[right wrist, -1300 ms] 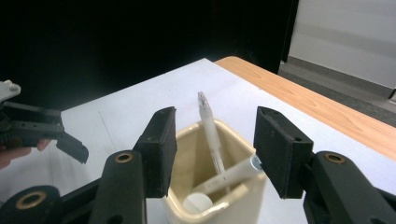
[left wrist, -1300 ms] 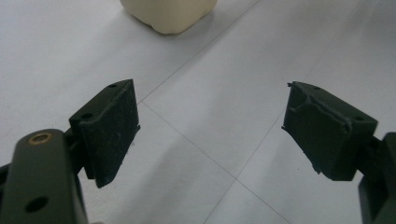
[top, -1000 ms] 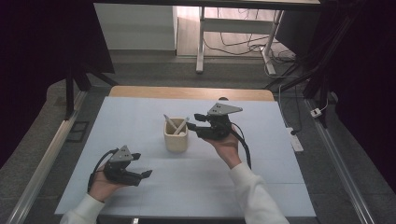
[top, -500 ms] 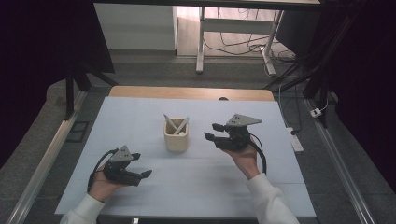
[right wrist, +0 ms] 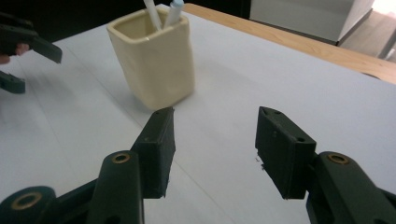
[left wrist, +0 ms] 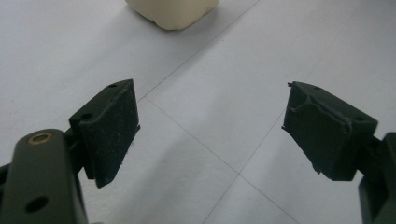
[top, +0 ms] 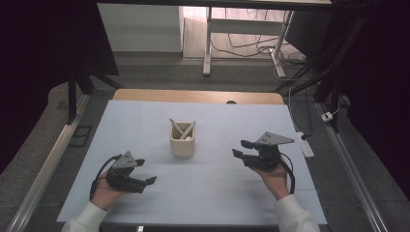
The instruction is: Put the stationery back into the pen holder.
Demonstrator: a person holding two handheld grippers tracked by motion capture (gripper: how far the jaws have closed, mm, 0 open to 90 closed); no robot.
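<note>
Pale blue surface (top: 159, 121), cream pen cup (top: 183, 140) at centre holding two pens (top: 187, 130). Right tool (top: 244, 150) at cup's 3 o'clock, apart, jaws part open, empty. Left tool (top: 145, 173) at cup's 7 o'clock, near, jaws wide apart, gripping nothing.

A table (top: 145, 121) covered by a pale blue-white sheet, with a strip of bare wood along its far edge, carries 1 cream square pen holder (top: 182, 143) near its centre. The holder stands upright on the sheet, with 2 white pens (top: 187, 130) leaning inside it.
</note>
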